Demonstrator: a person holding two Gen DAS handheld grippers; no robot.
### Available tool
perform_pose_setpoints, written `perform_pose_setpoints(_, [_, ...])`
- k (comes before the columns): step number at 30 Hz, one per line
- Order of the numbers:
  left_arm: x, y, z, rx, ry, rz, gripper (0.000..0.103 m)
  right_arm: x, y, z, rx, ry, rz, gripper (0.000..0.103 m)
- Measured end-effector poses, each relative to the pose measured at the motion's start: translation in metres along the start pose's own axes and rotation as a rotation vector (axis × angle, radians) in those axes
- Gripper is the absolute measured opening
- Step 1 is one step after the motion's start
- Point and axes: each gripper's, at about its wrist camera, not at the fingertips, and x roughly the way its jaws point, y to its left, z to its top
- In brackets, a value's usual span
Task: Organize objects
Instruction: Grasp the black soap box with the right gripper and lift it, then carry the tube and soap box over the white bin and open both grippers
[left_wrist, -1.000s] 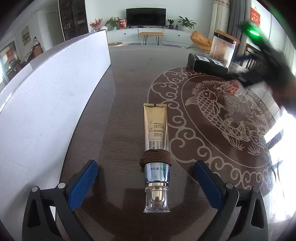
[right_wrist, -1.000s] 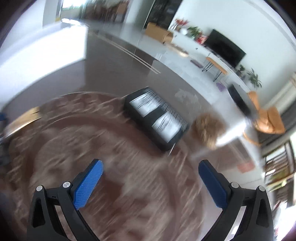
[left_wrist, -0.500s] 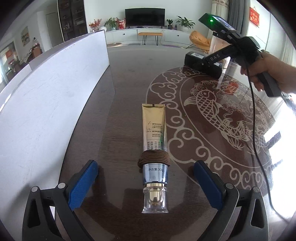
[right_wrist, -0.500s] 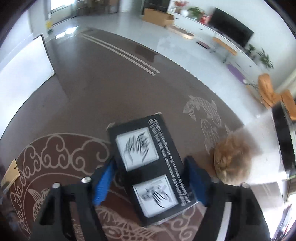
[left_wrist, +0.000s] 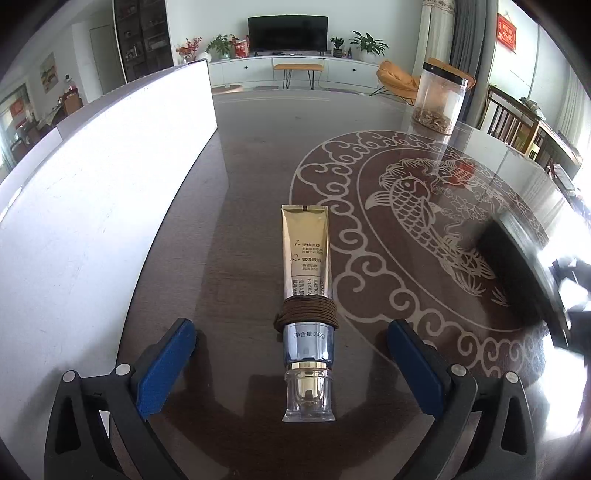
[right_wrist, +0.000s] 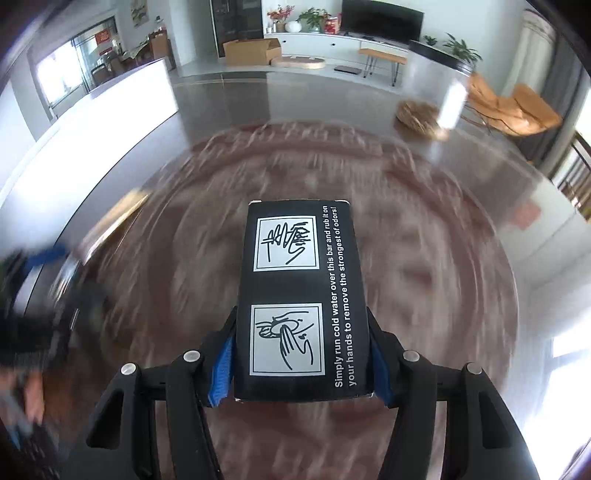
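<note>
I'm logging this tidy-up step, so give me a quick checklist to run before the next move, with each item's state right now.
1. Right gripper shut on the black box: ok, blue pads press both sides.
2. Box sits level in the grip: ok in the right wrist view.
3. Box clear of the table: cannot tell, the surface is motion-blurred.
4. Left gripper open: ok, pads wide apart.
5. Gold tube lies between the left pads, untouched: ok.
6. Clear jar stands upright at the far side: ok.
</note>
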Motion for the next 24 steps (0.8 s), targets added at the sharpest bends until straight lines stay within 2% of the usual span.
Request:
perform_pose_setpoints(4, [0.000, -0.001, 0.003, 0.037, 0.048, -0.024, 0.103, -0.023, 0.015, -0.032, -0.001, 0.030, 0.025, 0.063])
perform_pose_setpoints(6, [-0.002, -0.003, 0.004, 0.053, 0.079, -0.030, 0.100, -0.023, 0.015, -0.027, -0.009, 0.035, 0.032, 0.073])
perform_pose_setpoints(7, [-0.003, -0.004, 0.005, 0.059, 0.073, -0.031, 0.090, -0.023, 0.016, -0.024, -0.020, 0.031, 0.020, 0.079])
perform_pose_setpoints(9, [-0.011, -0.005, 0.007, 0.093, 0.026, -0.045, 0.026, -0.020, 0.017, -0.015, -0.054, 0.038, 0.012, 0.077])
perform_pose_setpoints(10, [-0.012, -0.005, 0.007, 0.098, 0.029, -0.047, 0.028, -0.019, 0.019, -0.011, -0.078, 0.053, 0.015, 0.059])
perform_pose_setpoints(12, [-0.017, 0.002, 0.003, 0.067, 0.026, -0.066, 0.027, -0.019, 0.020, -0.010, -0.081, 0.067, -0.003, 0.059])
perform_pose_setpoints(18, [-0.070, 0.033, -0.015, -0.098, -0.086, -0.159, 0.027, -0.049, 0.023, -0.028, 0.014, 0.021, 0.108, 0.058])
perform_pose_setpoints(21, [-0.110, 0.048, -0.008, -0.154, -0.160, -0.193, 0.027, -0.068, 0.037, -0.012, 0.026, -0.033, 0.156, 0.058])
perform_pose_setpoints(24, [-0.154, 0.079, 0.000, -0.217, -0.232, -0.213, 0.027, -0.094, 0.062, 0.015, 0.006, -0.107, 0.213, 0.058])
